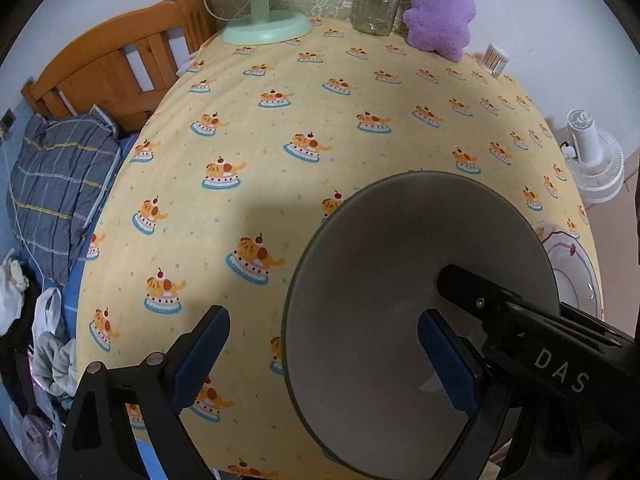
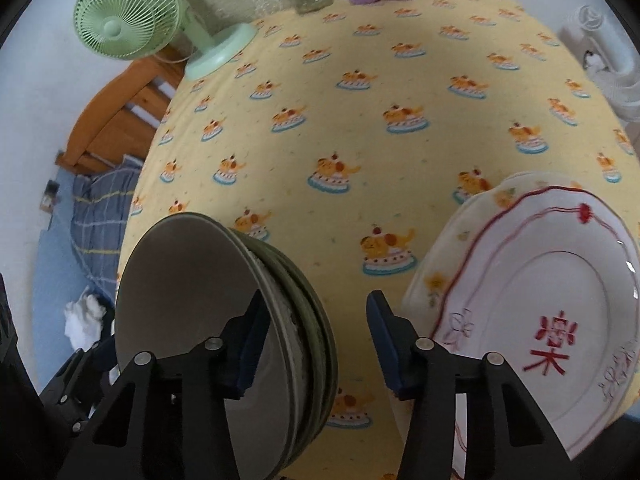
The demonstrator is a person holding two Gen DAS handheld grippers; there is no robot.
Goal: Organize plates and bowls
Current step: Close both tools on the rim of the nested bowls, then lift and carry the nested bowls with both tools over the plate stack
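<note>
While angled steeply down over the table: left gripper (image 1: 322, 316), tongs wide apart, one finger inside the top grey bowl (image 1: 400, 260), the other outside over the cloth, near rim between them, no pad pressing. Right gripper (image 2: 317, 300), tongs part-open, straddling the opposite rim, left finger inside the bowl, right finger clear of the green outer wall. Stack of nested bowls (image 2: 180, 280) at the near table edge. Just right of it, white plate (image 2: 560, 300) with red character, resting on a flowered plate (image 2: 444, 256). Yellow cake-print tablecloth (image 1: 280, 120). At the far edge: green fan (image 1: 264, 20), glass jar (image 1: 376, 4), purple plush (image 1: 440, 12).
</note>
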